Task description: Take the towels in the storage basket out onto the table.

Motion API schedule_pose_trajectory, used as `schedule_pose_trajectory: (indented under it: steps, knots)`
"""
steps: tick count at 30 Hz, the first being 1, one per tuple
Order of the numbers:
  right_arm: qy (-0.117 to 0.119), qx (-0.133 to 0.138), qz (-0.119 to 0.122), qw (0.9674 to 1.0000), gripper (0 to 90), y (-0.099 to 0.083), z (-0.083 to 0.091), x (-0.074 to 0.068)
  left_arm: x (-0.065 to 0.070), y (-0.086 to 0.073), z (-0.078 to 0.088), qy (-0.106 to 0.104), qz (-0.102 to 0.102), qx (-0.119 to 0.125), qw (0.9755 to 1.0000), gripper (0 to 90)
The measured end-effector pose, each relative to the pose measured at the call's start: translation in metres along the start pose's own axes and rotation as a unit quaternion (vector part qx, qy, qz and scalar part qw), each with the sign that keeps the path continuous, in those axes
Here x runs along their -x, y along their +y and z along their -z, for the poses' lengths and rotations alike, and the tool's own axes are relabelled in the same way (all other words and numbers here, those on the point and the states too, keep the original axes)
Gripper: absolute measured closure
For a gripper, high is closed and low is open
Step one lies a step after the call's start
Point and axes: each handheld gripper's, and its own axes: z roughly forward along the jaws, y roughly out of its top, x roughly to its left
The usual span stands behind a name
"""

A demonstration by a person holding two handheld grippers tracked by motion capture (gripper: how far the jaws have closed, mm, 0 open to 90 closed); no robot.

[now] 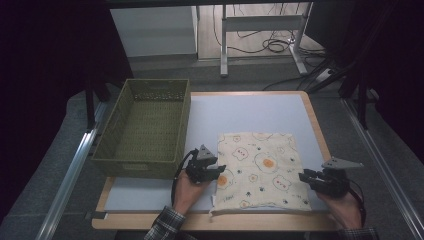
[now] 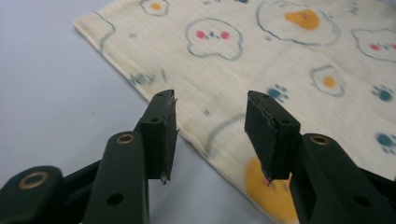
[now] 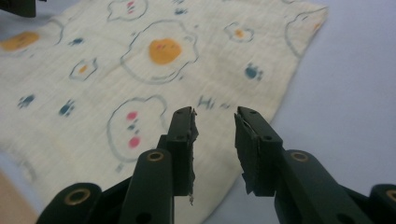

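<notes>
Both tongs, left (image 1: pixel 218 169) and right (image 1: pixel 302 175), open, gripping nothing, at cloth (image 1: pixel 260 169) side edges. Risk: pinching one layer only, or dragging cloth askew off tabletop (image 1: pixel 250 107).

Even, soft light falls on the pale table (image 1: pixel 250 112), its surroundings are dark, and both close views blur towards their near edges.

Cream cotton cloth printed with fried eggs and bears (image 2: pixel 299 56) — cut off at the top and right edges in the left gripper view, at the top and left edges in the right gripper view. Blurred close under the jaws. Print beside its left hem — unreadable.
</notes>
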Motion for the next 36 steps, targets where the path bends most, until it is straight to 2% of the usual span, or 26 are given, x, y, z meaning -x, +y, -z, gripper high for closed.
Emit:
schedule_pose_trajectory:
  steps: [7,11,18,23,26,30,32,36]
  knots:
    - [-0.011,0.01,-0.019,0.9997,66.4,0.015,-0.012,0.019,-0.018,0.018,-0.016,0.02,0.005,0.0,0.9998,56.0]
    - [-0.023,0.011,-0.024,0.9994,62.5,0.025,-0.021,0.028,-0.025,0.028,-0.026,0.042,0.011,-0.003,0.9991,58.4]
    - [-0.023,0.005,-0.023,0.9995,63.0,0.034,-0.033,0.036,-0.036,0.042,-0.044,0.086,0.013,-0.005,0.9962,59.6]
    - [-0.022,0.006,-0.023,0.9995,63.0,0.036,-0.041,0.043,-0.044,0.051,-0.055,0.095,0.023,-0.002,0.9952,61.2]
    - [-0.026,0.004,-0.016,0.9995,62.9,0.037,-0.043,0.046,-0.051,0.055,-0.062,0.114,0.021,-0.01,0.9932,62.4]
    - [-0.032,0.008,-0.014,0.9994,62.7,0.041,-0.047,0.054,-0.061,0.055,-0.066,0.109,0.042,-0.005,0.9932,62.7]
    - [-0.034,0.009,-0.016,0.9993,62.7,0.044,-0.05,0.057,-0.064,0.055,-0.07,0.116,0.04,-0.012,0.9924,62.6]
    - [-0.043,0.01,-0.014,0.9989,62.7,0.051,-0.059,0.062,-0.069,0.054,-0.075,0.115,0.042,-0.013,0.9924,60.6]
